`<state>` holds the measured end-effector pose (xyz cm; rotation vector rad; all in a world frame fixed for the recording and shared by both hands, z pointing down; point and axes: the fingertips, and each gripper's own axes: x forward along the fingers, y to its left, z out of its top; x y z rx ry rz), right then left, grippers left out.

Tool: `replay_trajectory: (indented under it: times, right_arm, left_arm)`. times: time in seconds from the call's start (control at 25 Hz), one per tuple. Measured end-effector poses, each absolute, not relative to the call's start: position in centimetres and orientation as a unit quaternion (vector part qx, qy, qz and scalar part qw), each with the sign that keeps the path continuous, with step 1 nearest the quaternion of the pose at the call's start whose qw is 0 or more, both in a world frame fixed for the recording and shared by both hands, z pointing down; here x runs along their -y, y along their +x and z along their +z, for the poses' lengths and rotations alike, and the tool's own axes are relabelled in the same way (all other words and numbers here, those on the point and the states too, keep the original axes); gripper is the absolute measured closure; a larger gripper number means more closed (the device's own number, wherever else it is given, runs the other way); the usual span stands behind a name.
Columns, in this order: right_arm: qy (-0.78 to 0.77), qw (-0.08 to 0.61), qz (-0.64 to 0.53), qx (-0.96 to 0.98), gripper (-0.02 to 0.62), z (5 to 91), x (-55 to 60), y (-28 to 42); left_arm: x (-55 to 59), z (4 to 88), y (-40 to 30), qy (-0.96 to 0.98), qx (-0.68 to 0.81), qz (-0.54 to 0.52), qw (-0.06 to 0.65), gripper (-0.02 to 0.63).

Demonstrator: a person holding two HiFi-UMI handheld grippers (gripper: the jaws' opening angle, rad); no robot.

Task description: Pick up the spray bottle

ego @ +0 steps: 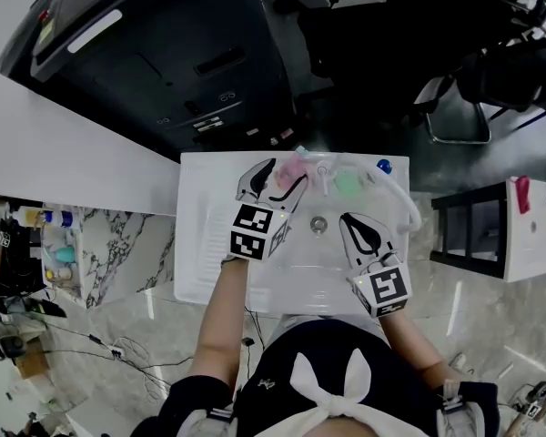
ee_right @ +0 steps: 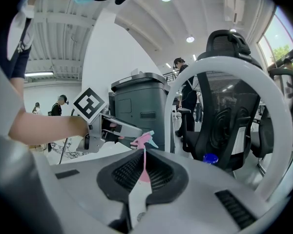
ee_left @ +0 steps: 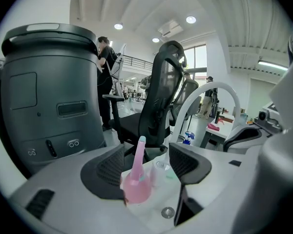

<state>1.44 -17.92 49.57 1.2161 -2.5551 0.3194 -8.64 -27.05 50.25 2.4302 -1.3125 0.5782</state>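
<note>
A pink spray bottle (ego: 294, 167) stands at the back left of the white sink (ego: 200, 244). My left gripper (ego: 289, 171) is open with a jaw on either side of the bottle; in the left gripper view the bottle (ee_left: 136, 184) sits between the jaws of that gripper (ee_left: 146, 152), close to the left one, with a gap to the right one. My right gripper (ego: 353, 224) hangs shut over the basin with nothing in it. In the right gripper view the bottle's head (ee_right: 142, 140) shows beyond the closed gripper (ee_right: 142, 157), next to the left gripper (ee_right: 122, 129).
A white arched faucet (ego: 396, 194) curves over the basin's right side, above the drain (ego: 318, 225). A green item (ego: 348, 183) and a blue cap (ego: 384, 166) sit at the back rim. Behind the sink stand a dark grey machine (ego: 164, 53) and an office chair (ego: 391, 25).
</note>
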Motion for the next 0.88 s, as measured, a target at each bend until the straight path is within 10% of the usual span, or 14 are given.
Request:
replay_trajectory:
  times: [0.88]
  right_arm:
    - [0.431,0.15,0.122,0.882,0.568,50.1,18.3,1.8]
  left_arm:
    - [28.2,55.3,-8.7,0.837,0.454,0.248,0.178,0.318]
